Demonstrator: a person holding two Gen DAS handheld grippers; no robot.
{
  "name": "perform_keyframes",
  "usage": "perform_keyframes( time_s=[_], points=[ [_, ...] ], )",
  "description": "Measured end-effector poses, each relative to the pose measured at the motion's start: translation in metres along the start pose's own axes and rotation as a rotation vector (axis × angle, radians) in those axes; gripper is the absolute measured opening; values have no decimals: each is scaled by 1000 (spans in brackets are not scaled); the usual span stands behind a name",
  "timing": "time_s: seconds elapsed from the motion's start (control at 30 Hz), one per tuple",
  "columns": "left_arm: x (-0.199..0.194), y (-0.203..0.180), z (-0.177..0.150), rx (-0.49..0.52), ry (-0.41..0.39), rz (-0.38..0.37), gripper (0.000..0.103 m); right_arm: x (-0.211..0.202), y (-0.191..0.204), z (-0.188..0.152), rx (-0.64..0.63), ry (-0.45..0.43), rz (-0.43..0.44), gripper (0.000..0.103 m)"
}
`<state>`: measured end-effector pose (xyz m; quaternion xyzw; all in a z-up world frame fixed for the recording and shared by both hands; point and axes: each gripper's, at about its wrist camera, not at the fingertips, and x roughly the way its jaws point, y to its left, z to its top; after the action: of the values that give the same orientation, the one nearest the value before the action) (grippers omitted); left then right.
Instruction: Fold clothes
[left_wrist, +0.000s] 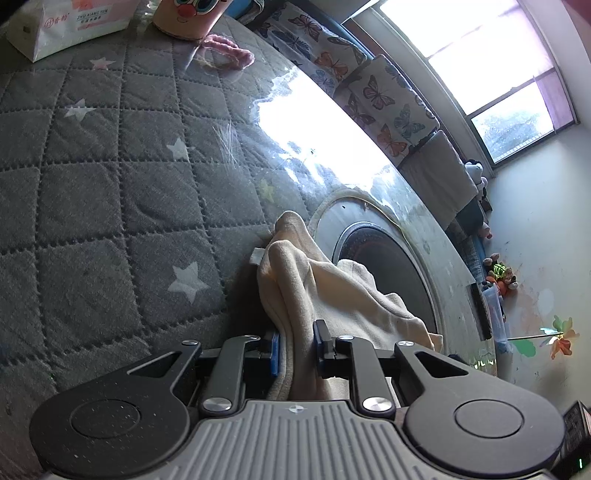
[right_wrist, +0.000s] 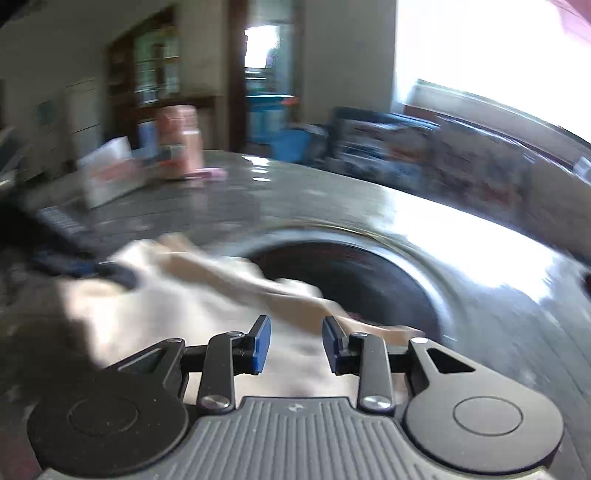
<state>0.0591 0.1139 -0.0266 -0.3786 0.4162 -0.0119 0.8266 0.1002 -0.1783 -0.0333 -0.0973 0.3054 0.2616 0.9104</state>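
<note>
Cream cloth (left_wrist: 295, 295) is pinched in the left tool (left_wrist: 295, 347), bunched on the quilted bench (left_wrist: 110, 184) at the rim of a round dark recess (left_wrist: 384, 266). The right tool (right_wrist: 296, 341) hangs with jaws apart above the blurred cloth (right_wrist: 192, 295).

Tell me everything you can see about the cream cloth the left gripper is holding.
The cream cloth looks like soft, fleecy knit fabric, pale beige, bunched into thick folds with a stitched edge. The left gripper is clamped on a bundle of it between blue pads. It lies partly on the grey quilted, star-patterned table cover and partly over the round dark inset. In the blurred right wrist view the right gripper is open above it.
</note>
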Motion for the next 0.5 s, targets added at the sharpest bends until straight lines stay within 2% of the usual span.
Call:
perform_keyframes(
  time_s=[0.1, 0.2, 0.5],
  points=[
    [0, -1, 0, 6, -2, 4, 20, 7, -35, -8, 120, 38, -44, 33],
    [0, -3, -1, 14, -3, 9, 20, 14, -52, -14, 177, 58, -59, 34],
    [2, -10, -3, 65, -15, 34, 20, 21, -60, -27, 248, 60, -45, 33]
  ],
)
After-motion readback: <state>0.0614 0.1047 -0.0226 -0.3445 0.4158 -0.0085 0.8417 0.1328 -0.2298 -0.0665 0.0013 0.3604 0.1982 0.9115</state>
